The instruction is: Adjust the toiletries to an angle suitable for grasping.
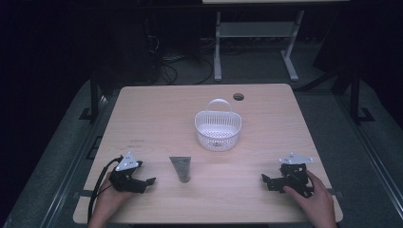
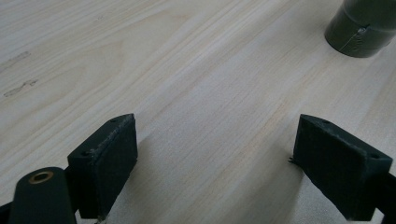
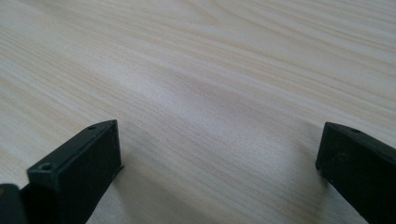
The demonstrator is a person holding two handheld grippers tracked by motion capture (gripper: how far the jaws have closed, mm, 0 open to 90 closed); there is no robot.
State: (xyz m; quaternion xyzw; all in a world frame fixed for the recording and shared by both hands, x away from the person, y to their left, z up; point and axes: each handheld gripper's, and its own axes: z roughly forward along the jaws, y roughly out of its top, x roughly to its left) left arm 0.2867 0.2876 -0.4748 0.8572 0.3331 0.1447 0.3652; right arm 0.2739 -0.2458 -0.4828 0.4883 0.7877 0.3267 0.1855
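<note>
Left gripper [image 1: 151, 181] and right gripper [image 1: 264, 178] both spread wide, empty, low over table [image 1: 157, 114]; dark tube [image 1: 181, 168] just right of left gripper.

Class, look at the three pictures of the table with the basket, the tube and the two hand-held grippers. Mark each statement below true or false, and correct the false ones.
1. The white basket holds the tube. False: the dark tube lies on the table in front of the basket.
2. The left gripper has its jaws apart with nothing between them. True.
3. The right gripper is shut on the tube. False: it is open over bare wood.
4. The basket's handle stands upright. True.
5. The tube lies between the two grippers, nearer the left one. True.
</note>
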